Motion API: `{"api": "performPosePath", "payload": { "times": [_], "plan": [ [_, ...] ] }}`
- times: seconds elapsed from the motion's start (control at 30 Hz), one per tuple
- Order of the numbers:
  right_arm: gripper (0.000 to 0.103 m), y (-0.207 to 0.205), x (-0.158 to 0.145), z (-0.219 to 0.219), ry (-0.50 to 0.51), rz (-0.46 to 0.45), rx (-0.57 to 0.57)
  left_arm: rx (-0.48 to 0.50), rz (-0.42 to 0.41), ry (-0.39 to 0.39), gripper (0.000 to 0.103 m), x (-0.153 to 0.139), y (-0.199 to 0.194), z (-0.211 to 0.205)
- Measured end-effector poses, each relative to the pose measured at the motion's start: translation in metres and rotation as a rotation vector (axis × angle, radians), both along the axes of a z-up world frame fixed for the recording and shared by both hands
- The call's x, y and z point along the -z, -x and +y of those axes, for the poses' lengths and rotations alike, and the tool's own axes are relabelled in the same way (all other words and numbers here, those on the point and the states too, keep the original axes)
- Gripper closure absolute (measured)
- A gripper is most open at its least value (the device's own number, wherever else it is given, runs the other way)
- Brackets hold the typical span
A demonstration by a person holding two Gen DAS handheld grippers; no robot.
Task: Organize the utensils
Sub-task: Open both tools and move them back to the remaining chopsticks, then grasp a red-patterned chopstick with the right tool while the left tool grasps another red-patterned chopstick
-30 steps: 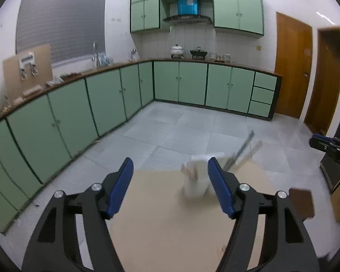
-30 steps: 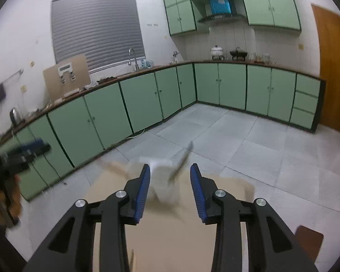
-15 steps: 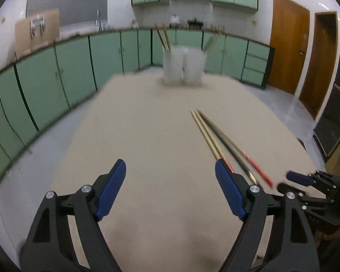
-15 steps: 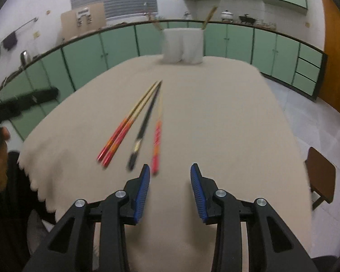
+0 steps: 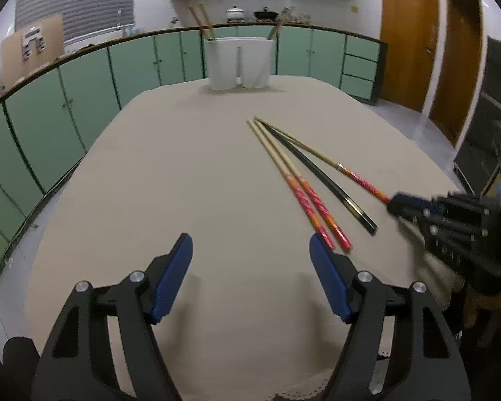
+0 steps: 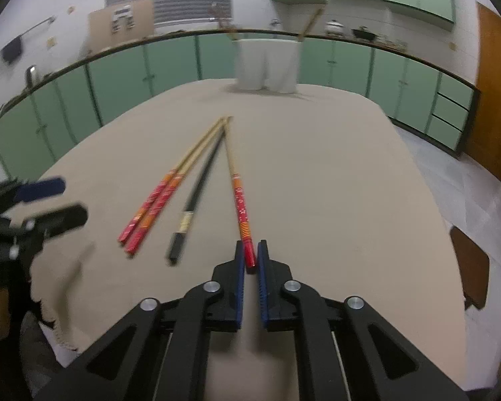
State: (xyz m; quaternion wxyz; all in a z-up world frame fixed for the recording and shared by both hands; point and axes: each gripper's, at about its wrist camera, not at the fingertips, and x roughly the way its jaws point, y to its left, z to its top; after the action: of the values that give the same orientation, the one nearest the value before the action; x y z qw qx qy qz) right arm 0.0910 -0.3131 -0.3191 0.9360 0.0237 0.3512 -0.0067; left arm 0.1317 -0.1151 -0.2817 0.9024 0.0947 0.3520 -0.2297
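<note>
While four chopsticks lie here, my right gripper (image 6: pixel 249 256) has just closed on the lone red chopstick (image 6: pixel 238 197); my left gripper (image 5: pixel 250 260) stands open, empty.

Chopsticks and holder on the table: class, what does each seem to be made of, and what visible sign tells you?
Red-ended chopsticks: probably bamboo or wood, with pale bare shafts and glossy printed red-orange ends. Black chopstick: lacquered wood or plastic, uniformly dark with a pale band. White holder: looks like smooth matte plastic or ceramic; which one cannot be told.
</note>
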Motion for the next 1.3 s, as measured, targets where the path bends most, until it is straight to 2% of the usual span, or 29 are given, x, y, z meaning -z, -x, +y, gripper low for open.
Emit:
{"api": "performPosePath", "payload": {
  "times": [0.23,0.37,0.6,0.7,0.77,0.83,0.9,0.93,0.97,1.0,1.03,1.17,1.3],
  "plan": [
    [0.096,0.006,-0.001,-0.017,-0.042,0.003,0.04,0.06,0.009,-0.071,0.033,0.017,0.007,-0.028],
    [0.096,0.006,0.0,-0.018,-0.053,0.003,0.04,0.065,0.011,-0.071,0.033,0.02,0.005,-0.034],
    [0.096,0.001,0.0,-0.019,-0.048,0.001,0.038,0.023,0.013,-0.057,0.036,0.022,0.0,-0.031],
    [0.096,0.001,0.0,-0.017,-0.044,0.0,0.037,-0.028,0.019,-0.054,0.038,0.022,-0.008,-0.024],
    [0.091,0.001,0.001,-0.015,-0.047,-0.003,0.027,-0.03,0.025,-0.048,0.041,0.021,-0.011,-0.022],
    [0.087,-0.002,0.002,-0.01,-0.035,-0.008,0.014,0.0,-0.003,-0.069,0.043,0.021,-0.007,-0.029],
    [0.087,-0.005,0.002,-0.006,-0.024,-0.012,0.008,0.017,-0.003,-0.056,0.052,0.021,-0.007,-0.032],
    [0.087,-0.006,0.002,-0.005,-0.022,-0.013,0.012,0.01,-0.01,-0.054,0.066,0.022,-0.008,-0.033],
    [0.088,-0.008,0.002,-0.004,-0.015,-0.014,0.021,0.0,-0.017,-0.056,0.084,0.022,-0.008,-0.032],
    [0.088,-0.008,0.002,-0.003,-0.008,-0.015,0.032,-0.017,-0.015,-0.051,0.093,0.022,-0.011,-0.031],
    [0.093,-0.008,0.002,-0.002,0.001,-0.018,0.051,-0.046,-0.015,-0.047,0.098,0.021,-0.014,-0.028],
    [0.096,-0.007,0.002,0.004,0.031,-0.026,0.14,-0.217,-0.024,-0.04,0.098,0.019,-0.022,-0.008],
    [0.096,-0.005,0.003,0.008,0.017,-0.024,0.133,-0.235,-0.01,-0.044,0.097,0.02,-0.026,-0.002]
  ]
}}
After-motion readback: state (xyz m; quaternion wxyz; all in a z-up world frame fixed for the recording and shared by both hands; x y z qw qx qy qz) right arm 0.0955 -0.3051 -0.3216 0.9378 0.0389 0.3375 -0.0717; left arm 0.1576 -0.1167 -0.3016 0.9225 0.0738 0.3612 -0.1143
